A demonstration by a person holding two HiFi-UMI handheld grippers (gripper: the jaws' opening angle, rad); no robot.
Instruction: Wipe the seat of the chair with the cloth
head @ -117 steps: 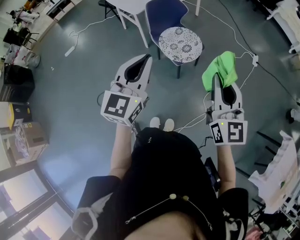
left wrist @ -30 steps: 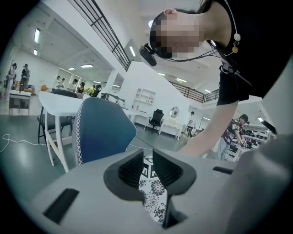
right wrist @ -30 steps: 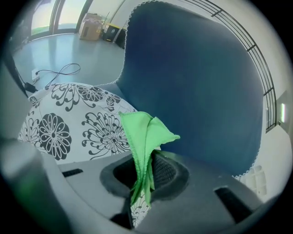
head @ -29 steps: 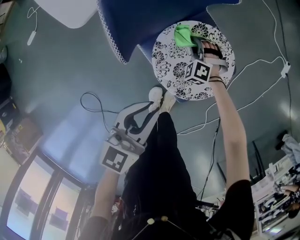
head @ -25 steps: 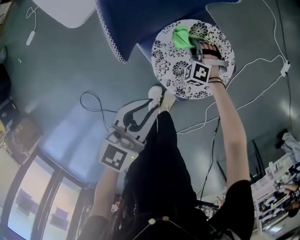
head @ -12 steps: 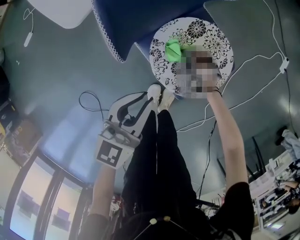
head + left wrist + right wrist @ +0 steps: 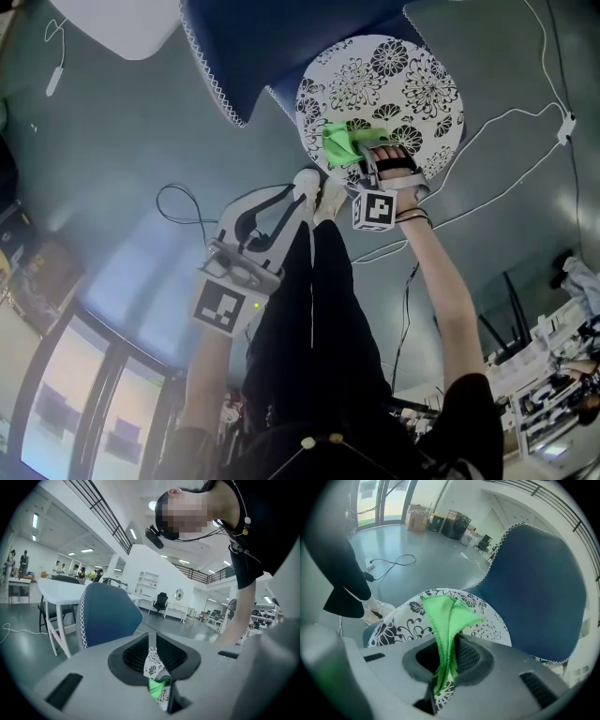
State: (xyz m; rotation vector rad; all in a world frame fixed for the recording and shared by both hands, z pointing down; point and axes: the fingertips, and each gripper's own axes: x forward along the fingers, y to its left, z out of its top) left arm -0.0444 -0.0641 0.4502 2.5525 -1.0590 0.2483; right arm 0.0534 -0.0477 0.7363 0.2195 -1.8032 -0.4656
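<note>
The chair's round seat (image 7: 412, 84) has a black-and-white flower pattern, and its blue back (image 7: 281, 37) stands behind it. A bright green cloth (image 7: 343, 142) lies spread on the seat's near-left part. My right gripper (image 7: 367, 167) is shut on the cloth (image 7: 449, 620) and presses it onto the seat (image 7: 401, 627); a fold of cloth runs down between its jaws. My left gripper (image 7: 292, 199) hangs shut and empty beside the person's legs, away from the chair. In its own view the left gripper (image 7: 152, 648) looks toward the blue back (image 7: 110, 613).
A white table (image 7: 117, 19) stands left of the chair. Cables (image 7: 520, 173) trail over the grey floor, and one loops at the left (image 7: 178, 199). The person's white shoes (image 7: 314, 183) stand at the seat's near edge. Boxes (image 7: 417, 510) sit by a far window.
My right gripper has dragged the green cloth from the far side of the seat to its near-left edge. The left gripper has barely moved.
</note>
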